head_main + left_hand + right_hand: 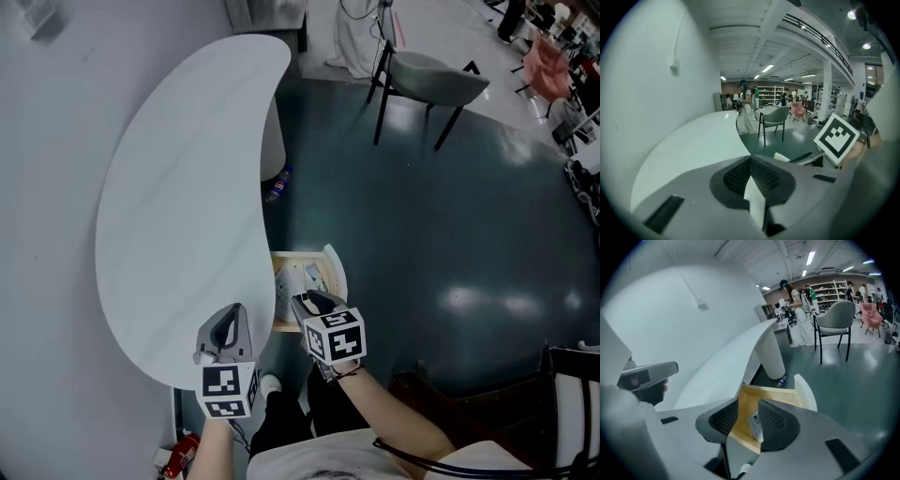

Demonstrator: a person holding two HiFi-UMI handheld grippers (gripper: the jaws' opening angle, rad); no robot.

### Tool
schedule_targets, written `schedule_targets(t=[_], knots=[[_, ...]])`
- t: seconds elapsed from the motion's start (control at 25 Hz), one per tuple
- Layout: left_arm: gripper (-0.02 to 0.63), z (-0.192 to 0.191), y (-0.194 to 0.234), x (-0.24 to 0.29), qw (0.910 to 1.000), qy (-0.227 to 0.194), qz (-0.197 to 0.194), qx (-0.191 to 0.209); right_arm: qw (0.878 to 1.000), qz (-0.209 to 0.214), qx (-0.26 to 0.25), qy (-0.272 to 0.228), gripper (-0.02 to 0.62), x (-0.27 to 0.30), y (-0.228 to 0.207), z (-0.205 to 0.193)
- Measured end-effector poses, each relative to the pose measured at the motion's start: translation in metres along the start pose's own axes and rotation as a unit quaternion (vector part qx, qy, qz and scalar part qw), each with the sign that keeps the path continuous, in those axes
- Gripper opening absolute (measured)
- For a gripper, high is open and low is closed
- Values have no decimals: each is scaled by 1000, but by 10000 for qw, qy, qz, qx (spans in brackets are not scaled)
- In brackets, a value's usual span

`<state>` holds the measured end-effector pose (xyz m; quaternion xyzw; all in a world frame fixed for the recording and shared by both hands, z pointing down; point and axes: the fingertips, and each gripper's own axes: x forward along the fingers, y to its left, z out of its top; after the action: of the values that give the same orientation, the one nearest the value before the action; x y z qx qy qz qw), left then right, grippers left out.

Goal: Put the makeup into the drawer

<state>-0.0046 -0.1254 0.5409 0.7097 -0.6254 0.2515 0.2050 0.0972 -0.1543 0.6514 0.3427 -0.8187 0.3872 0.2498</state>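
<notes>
white table (178, 206) has an open drawer (765, 392) holding boxed makeup (754, 424).

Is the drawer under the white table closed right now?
No, the drawer stands pulled out from under the table, with small packets lying inside it.

A bottle (277, 186) lies on the floor (422, 234) beside a white pedestal (272, 141).

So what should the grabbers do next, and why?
Probably push the drawer shut with the right gripper. It stands open with a packet inside, the table shows no makeup on it, and both the right gripper, jaws apart, and the shut left gripper hold nothing.
</notes>
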Motion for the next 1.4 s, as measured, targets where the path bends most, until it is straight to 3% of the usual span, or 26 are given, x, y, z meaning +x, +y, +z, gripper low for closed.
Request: schedule_targets(t=[0.24, 0.48, 0.76, 1.04, 1.4], knots=[[15, 13, 1, -24, 9996, -246, -118, -49, 9988, 40, -361, -320, 121, -37, 30, 25], [15, 12, 18, -72, 9984, -467, -319, -74, 9964, -31, -556, -646, 100, -72, 86, 24], [15, 4, 71, -158, 9959, -858, -254, -106, 9907, 22, -739, -1140, 57, -100, 183, 8], [15, -29, 132, -243, 9911, -1281, -54, -370, 9792, 79, -1203, -1630, 31, -112, 284, -7], [15, -68, 181, -348, 9864, -1592, 100, -386, 9698, 225, -1478, -1926, 21, -139, 403, -53]])
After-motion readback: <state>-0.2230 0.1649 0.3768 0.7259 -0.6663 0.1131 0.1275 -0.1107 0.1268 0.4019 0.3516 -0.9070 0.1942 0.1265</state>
